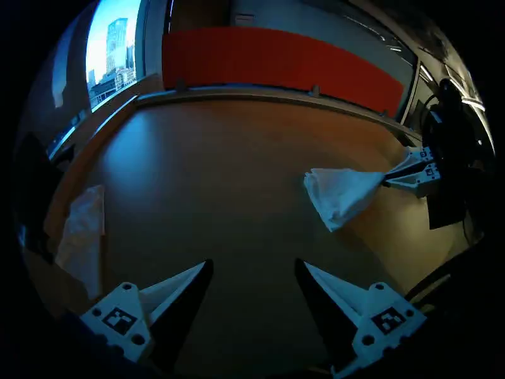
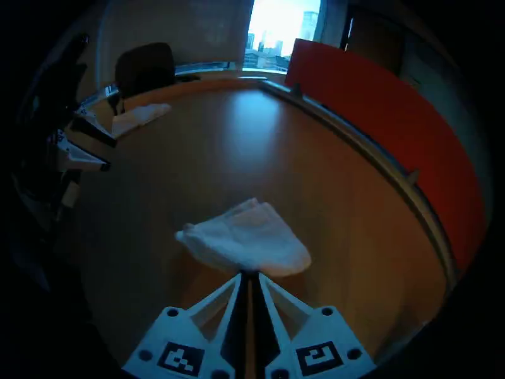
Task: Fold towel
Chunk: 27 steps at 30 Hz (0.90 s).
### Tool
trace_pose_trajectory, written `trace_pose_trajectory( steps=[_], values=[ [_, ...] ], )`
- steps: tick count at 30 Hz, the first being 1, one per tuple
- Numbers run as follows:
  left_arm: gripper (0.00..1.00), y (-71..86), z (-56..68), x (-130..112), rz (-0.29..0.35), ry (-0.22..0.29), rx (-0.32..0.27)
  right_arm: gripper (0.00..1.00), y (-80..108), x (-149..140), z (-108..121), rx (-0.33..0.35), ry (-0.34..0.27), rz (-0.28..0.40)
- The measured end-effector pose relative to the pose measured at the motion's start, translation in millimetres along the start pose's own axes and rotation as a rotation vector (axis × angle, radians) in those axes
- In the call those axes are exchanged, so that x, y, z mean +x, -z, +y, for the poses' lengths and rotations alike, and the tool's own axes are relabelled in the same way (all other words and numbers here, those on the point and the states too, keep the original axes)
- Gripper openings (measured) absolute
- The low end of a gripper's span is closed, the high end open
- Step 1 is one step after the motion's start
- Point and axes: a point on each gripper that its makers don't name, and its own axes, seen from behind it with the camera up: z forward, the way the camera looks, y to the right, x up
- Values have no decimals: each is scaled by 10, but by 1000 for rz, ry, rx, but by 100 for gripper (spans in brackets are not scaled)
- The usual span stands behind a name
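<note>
A white towel (image 2: 246, 243) is bunched up and hangs just above the wooden table (image 2: 252, 145). My right gripper (image 2: 250, 275) is shut on its near edge. In the left gripper view the same towel (image 1: 341, 192) droops from the right gripper (image 1: 386, 180) at the right side. My left gripper (image 1: 252, 265) stands open over bare table with nothing between its fingers, well short of the towel. The right gripper view shows it (image 2: 106, 150) at the far left, open.
A second white towel (image 1: 82, 234) lies near the table's edge, also visible as the towel (image 2: 139, 117) in front of a dark chair (image 2: 145, 66). A red panel (image 1: 284, 60) runs along the table's far side. A window (image 2: 281, 28) is behind.
</note>
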Motion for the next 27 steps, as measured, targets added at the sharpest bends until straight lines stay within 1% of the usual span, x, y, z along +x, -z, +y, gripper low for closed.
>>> trace_pose_trajectory(
  steps=[10, 15, 21, 27],
  values=[
    [95, 27, 49, 108, 26, -9, -19, 4, 270, 660, 278, -22, 55, 83],
    [95, 32, 80, 161, 37, -18, -30, 3, 422, 897, 436, -43, 65, 115],
    [95, 29, 120, 225, 48, -25, -46, 3, 618, 992, 658, -74, 53, 128],
    [95, 14, 148, 266, 50, -29, -56, 3, 804, 946, 903, -100, 40, 119]
  ],
)
